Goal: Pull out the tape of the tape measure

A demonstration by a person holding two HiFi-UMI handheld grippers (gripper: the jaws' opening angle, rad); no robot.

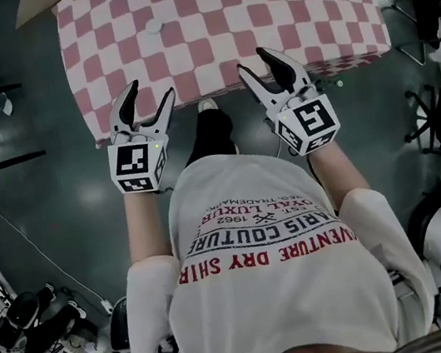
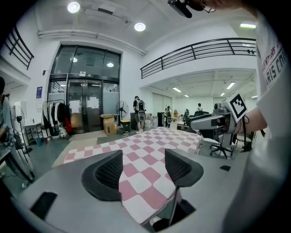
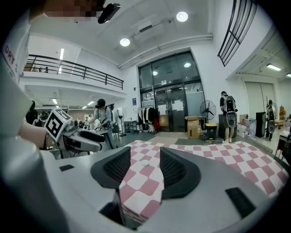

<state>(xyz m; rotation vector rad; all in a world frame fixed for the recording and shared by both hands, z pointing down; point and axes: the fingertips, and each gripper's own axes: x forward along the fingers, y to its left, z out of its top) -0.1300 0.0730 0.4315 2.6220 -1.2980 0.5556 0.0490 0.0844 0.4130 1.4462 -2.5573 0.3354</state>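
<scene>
Near: left gripper (image 1: 150, 91) and right gripper (image 1: 254, 59), both w/ jaws apart and nothing between them, hang at the near edge of the table (image 1: 276, 9). Far: the tape measure (image 1: 153, 26), a small white round thing, lies on the cloth well ahead of the left gripper and ahead-left of the right one. It looks light w/ a hard smooth case, so prob. it slides. I would clamp the case w/ one gripper and take the tape's end tab w/ the other. The tab is too small to see.

Bright ceiling lamps (image 2: 72, 7) give even light; the fisheye views bend and darken at their edges.
</scene>
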